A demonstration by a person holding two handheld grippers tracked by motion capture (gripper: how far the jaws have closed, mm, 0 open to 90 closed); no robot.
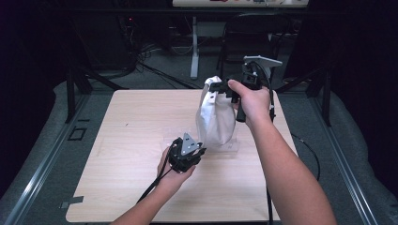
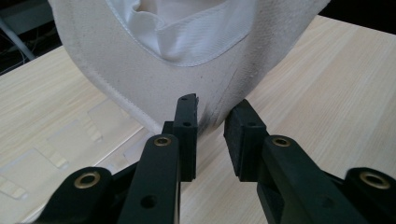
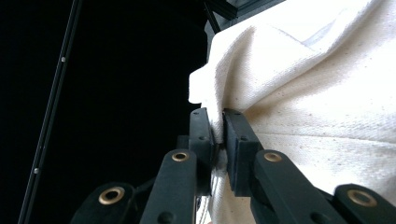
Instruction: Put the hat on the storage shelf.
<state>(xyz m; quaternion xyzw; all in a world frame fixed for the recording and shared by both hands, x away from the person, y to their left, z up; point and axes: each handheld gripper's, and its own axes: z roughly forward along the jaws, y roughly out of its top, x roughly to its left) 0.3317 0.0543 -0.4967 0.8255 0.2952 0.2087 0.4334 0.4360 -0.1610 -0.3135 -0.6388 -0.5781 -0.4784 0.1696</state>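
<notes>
A white cloth bag (image 1: 215, 117) hangs above the wooden table (image 1: 126, 126), held up by its top edge. My right gripper (image 1: 217, 86) is shut on that top edge; in the right gripper view the cloth bag (image 3: 317, 93) is pinched between the jaws of the right gripper (image 3: 219, 128). My left gripper (image 1: 201, 149) sits low beside the bag's bottom. In the left gripper view the left gripper (image 2: 211, 122) stands open, its jaws a small gap apart just under the lowest fold of the bag (image 2: 154, 79), with nothing between them.
A clear flat plastic sheet (image 1: 225, 146) lies on the table under the bag. A black chair (image 1: 253, 37) and a white desk leg (image 1: 194, 47) stand beyond the table's far edge. Dark stands flank the table.
</notes>
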